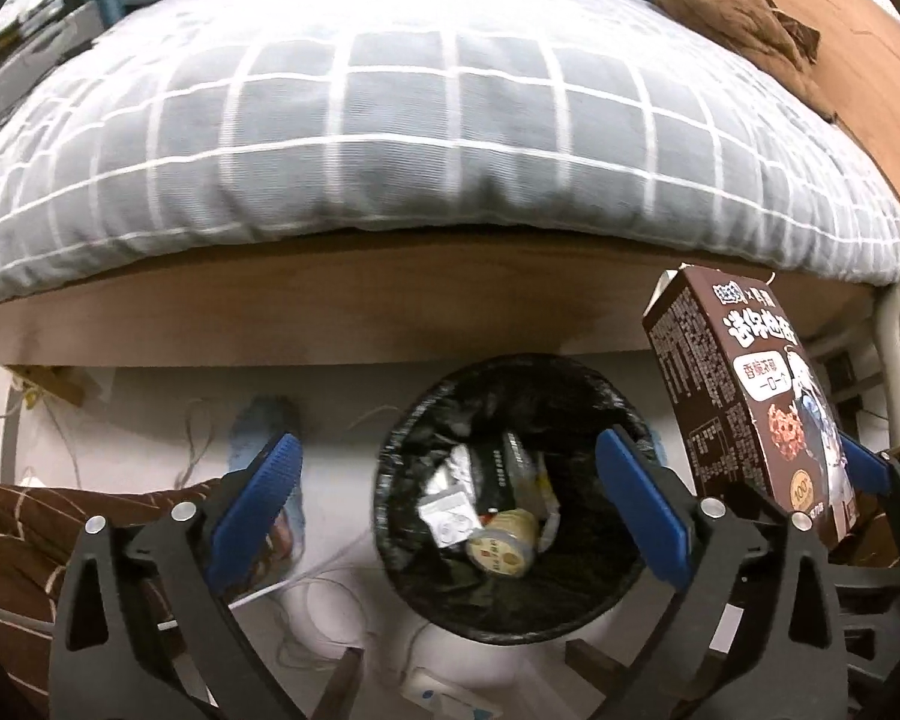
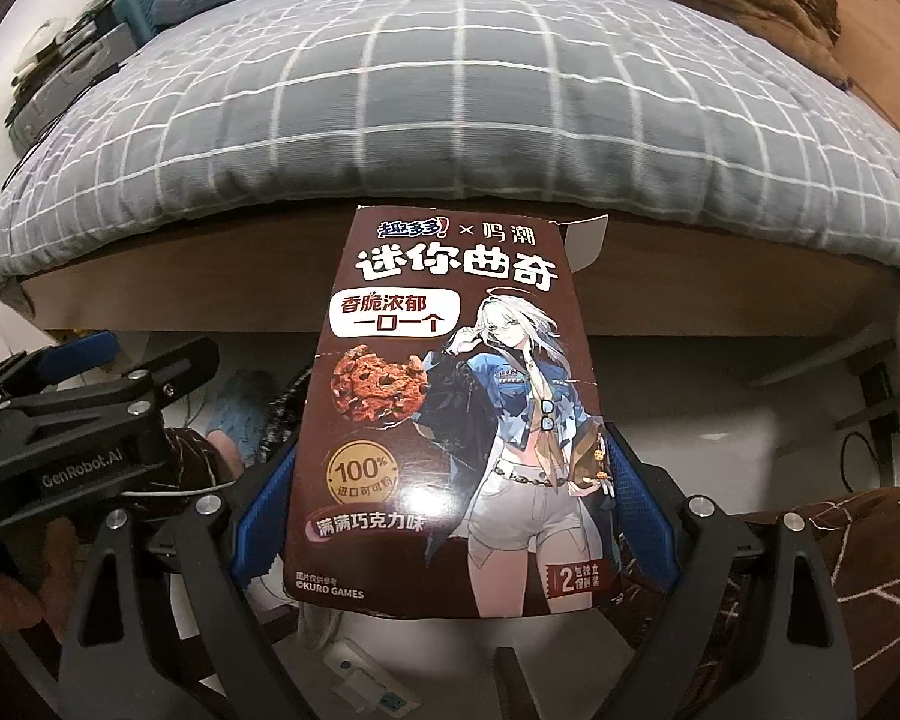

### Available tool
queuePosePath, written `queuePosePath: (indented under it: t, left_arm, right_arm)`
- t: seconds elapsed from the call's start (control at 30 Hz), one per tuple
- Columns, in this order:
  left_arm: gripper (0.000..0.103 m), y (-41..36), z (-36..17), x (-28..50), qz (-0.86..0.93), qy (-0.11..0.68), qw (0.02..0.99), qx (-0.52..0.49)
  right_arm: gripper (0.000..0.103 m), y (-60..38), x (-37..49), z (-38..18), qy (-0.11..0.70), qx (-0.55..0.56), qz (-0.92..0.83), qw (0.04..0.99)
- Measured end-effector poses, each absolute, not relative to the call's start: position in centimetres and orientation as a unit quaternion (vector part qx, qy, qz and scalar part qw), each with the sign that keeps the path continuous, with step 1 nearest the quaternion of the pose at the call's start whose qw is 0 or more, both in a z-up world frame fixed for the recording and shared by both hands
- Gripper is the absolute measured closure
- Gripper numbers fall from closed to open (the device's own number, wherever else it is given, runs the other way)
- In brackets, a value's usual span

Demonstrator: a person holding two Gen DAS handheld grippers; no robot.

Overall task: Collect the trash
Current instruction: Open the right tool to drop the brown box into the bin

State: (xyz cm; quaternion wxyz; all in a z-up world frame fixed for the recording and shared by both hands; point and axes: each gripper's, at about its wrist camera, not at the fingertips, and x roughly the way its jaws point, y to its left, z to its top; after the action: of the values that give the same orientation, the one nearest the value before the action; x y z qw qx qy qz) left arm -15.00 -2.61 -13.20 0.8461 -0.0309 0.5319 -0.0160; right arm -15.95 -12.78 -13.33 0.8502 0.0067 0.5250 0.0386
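Note:
A round trash bin (image 1: 576, 612) lined with a black bag stands on the floor by the bed, with wrappers and a small round cup (image 1: 503, 546) inside. My left gripper (image 1: 450, 498) is open and empty, its blue pads spread above the bin. My right gripper (image 2: 450, 510) is shut on a brown cookie box (image 2: 450, 420) and holds it upright. In the left wrist view the box (image 1: 744, 390) hangs just right of the bin, with the right gripper (image 1: 870, 474) behind it. The left gripper also shows in the right wrist view (image 2: 72, 360) at the left.
A bed with a grey checked quilt (image 1: 438, 138) and wooden frame (image 1: 390, 306) fills the background. A brown garment (image 1: 738, 6) lies on it. Cables and a white power strip (image 1: 444, 699) lie on the floor. Brown patterned cloth (image 1: 24, 534) is at lower left.

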Motion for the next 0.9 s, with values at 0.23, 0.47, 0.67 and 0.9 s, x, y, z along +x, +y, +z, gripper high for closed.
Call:
queuePosePath:
  t: [0.23,0.47,0.67,0.9]
  left_arm:
    - [0.006,0.1,-12.6,-15.4,0.000,0.528,0.848,-0.040]
    - [0.006,1.4,-12.7,-15.4,0.007,0.531,0.846,-0.050]
    - [0.006,1.1,-12.7,-15.4,0.005,0.531,0.846,-0.047]
    - [0.006,0.5,-11.6,-15.5,0.008,0.516,0.856,-0.043]
  right_arm:
    - [0.016,-10.3,-15.7,-13.6,0.528,-0.001,0.055,0.847]
    - [0.015,-8.5,-15.3,-14.0,0.531,-0.018,0.071,0.844]
    - [0.008,-8.5,-15.4,-13.5,0.518,-0.023,0.056,0.853]
    - [0.008,-11.3,-15.0,-12.4,0.502,-0.022,0.033,0.864]
